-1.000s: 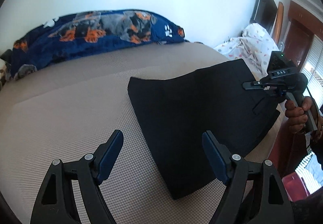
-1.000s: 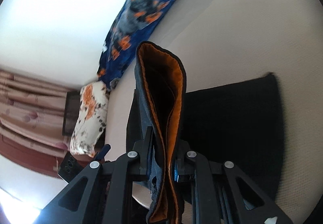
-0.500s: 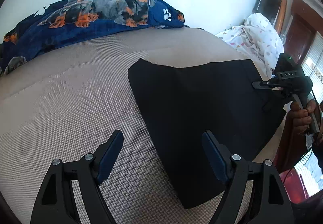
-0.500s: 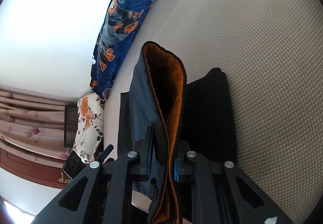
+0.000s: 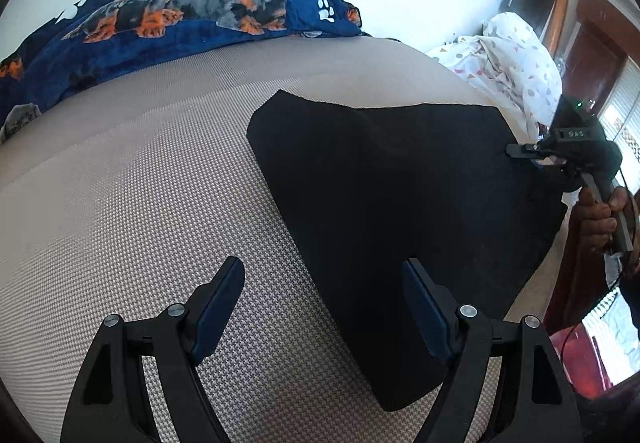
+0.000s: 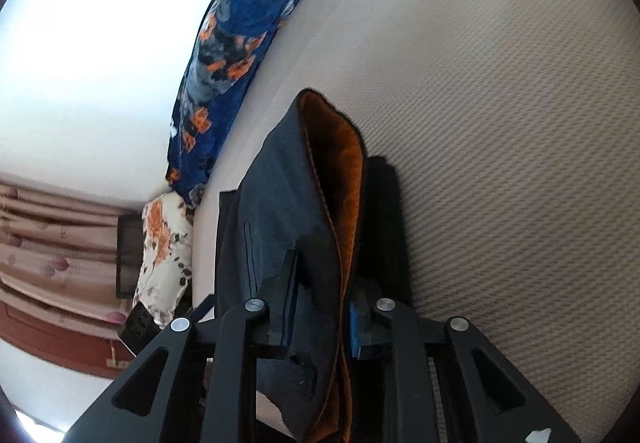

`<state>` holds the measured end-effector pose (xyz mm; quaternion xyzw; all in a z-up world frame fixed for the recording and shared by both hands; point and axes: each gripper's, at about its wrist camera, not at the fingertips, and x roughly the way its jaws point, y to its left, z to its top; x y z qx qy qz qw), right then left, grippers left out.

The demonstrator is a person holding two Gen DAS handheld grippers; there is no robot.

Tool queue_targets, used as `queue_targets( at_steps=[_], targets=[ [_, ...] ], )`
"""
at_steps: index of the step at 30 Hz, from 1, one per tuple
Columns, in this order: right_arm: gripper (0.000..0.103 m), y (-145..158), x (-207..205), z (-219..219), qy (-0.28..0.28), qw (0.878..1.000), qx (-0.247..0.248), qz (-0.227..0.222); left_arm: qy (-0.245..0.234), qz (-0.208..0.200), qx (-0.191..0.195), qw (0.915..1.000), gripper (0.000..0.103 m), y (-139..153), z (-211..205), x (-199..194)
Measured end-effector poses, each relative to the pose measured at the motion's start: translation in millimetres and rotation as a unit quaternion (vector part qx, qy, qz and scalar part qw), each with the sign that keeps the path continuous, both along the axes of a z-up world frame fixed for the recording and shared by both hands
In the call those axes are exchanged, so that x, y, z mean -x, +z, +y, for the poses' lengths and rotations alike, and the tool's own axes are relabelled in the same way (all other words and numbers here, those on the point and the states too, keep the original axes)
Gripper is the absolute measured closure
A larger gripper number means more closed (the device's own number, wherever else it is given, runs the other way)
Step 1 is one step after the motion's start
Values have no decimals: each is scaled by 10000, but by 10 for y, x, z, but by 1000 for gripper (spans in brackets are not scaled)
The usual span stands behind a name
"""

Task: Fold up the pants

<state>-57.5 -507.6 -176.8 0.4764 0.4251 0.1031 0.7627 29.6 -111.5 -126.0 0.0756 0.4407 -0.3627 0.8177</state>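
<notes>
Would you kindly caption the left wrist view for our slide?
Open left tongs hover over black pants on the bed.

- The black fabric pants (image 5: 400, 195) lie folded and flat on the beige woven bed (image 5: 140, 203).
- The left tool (image 5: 324, 303) hovers with its 2 blue-padded fingers (image 5: 218, 307) spread wide, one over the bed, the other over the pants' near edge; nothing sits between them.
- At the pants' right edge, the right tool (image 5: 520, 152), black, is held by a hand (image 5: 600, 215); its jaws are too small to read.
- A navy dog-print blanket (image 5: 160, 23) lies along the wall.
- A white patterned sheet (image 5: 512, 59) is bunched at the far right.
</notes>
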Motion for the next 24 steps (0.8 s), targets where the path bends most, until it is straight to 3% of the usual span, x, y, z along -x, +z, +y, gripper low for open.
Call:
queue_targets(
  at_steps=[4,8,14,20,24],
  targets=[
    [80,305,242,-204,-245,9992,264,-155,-26,1,22,10000,23,-10,-16,-3],
    [80,498,459,-192,139,9997,148,-170,-5,28,69,10000,23,-37,-21,2],
    [79,450,528,83,505,9960,716,194,47,134,130,9998,23,-61,-1,-33],
    [80,486,559,42,369,9946,936,255,85,124,139,9998,23,-71,10,-27],
    [79,437,554,20,427,9951,831,310,82,140,155,9997,23,-80,10,-29]
  ],
)
